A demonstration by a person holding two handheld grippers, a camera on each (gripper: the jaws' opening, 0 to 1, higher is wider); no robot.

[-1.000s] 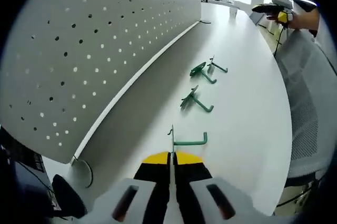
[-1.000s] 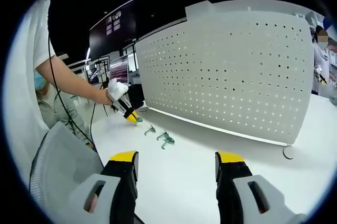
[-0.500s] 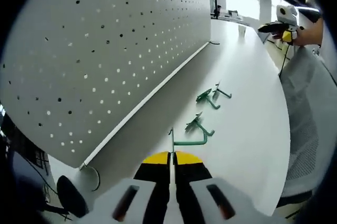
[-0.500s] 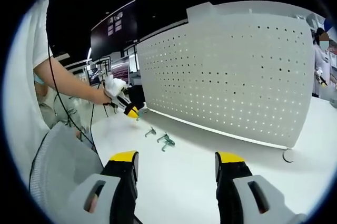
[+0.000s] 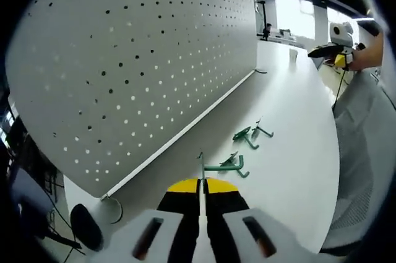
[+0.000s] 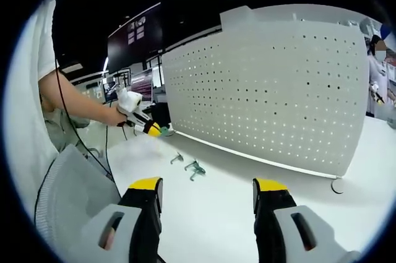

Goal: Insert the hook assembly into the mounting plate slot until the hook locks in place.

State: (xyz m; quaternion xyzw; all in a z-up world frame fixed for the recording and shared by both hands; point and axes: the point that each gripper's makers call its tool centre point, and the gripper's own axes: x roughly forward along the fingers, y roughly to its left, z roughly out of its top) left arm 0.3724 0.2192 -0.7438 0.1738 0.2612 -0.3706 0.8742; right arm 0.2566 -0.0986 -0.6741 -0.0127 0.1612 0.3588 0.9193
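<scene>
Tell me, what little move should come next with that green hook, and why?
Probably carry the green hook toward the pegboard and aim its upright end at a hole. The left gripper is shut on it, lifted above the white table, short of the board.

I see a matt, smooth white table [image 5: 291, 151]; the perforated panel [image 5: 124, 59] looks like matt grey painted sheet metal; the green hooks [image 5: 244, 136] seem coated wire with a slight sheen; my left claw [image 5: 201, 190] shows glossy yellow and black plastic; a mesh fabric chair back [image 6: 68, 195].
</scene>
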